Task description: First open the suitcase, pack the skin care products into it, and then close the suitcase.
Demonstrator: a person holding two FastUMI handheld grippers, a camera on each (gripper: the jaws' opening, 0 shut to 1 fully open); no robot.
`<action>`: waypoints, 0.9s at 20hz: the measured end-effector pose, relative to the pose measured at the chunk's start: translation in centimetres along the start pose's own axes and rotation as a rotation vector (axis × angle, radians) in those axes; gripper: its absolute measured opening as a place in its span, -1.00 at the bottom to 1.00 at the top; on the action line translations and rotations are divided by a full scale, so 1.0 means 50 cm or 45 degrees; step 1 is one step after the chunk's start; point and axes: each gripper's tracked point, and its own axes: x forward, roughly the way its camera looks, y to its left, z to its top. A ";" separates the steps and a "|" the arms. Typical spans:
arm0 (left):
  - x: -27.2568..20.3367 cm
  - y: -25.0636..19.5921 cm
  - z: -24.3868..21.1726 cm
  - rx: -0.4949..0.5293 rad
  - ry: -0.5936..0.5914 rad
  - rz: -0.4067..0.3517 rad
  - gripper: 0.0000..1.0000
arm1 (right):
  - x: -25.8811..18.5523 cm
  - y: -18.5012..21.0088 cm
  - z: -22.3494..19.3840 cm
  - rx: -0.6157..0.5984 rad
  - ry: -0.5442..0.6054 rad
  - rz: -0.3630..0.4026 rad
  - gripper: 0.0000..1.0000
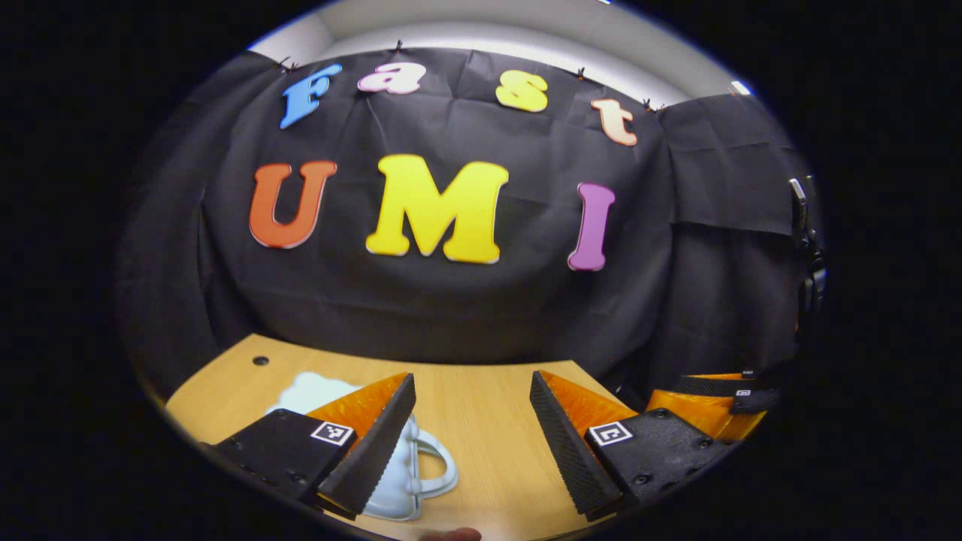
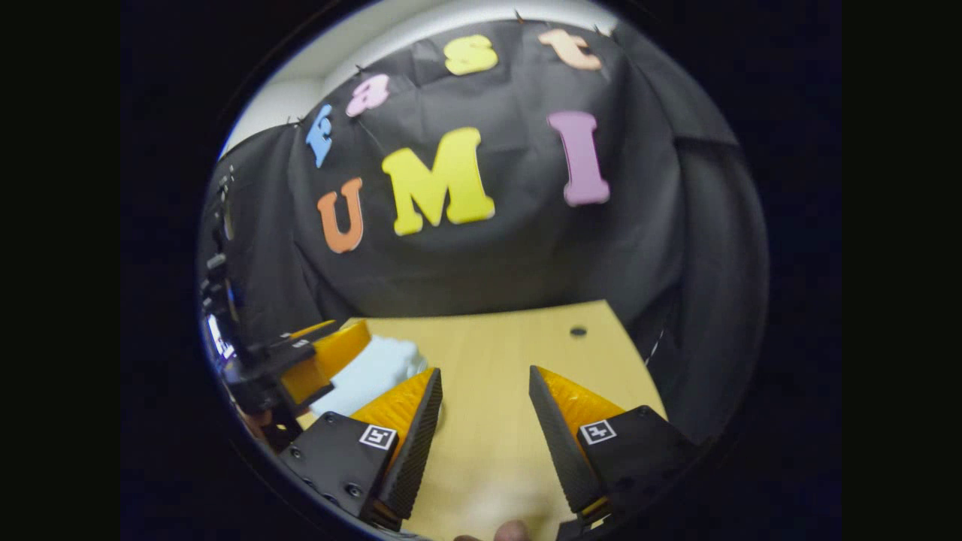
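Both grippers I run hover spread and empty, left gripper (image 1: 472, 421), right gripper (image 2: 485, 417), pale blue suitcase (image 1: 406, 473) flat on wooden table (image 1: 481, 391), partly under left gripper's finger, looped handle visible, lid closed.

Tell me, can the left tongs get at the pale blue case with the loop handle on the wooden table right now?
Probably yes. The left tongs are open, and the pale blue case with the loop handle lies right by one finger on the wooden table, with nothing visible between them.
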 end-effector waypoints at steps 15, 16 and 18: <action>-0.078 0.074 0.076 -0.003 -0.119 0.158 0.94 | -0.059 0.101 0.141 -0.138 -0.405 -0.103 0.50; -0.079 0.076 0.080 -0.008 -0.121 0.162 0.95 | -0.055 0.104 0.145 -0.134 -0.401 -0.104 0.50; -0.077 0.087 0.085 0.007 -0.133 0.171 0.95 | -0.058 0.101 0.148 -0.130 -0.408 -0.105 0.50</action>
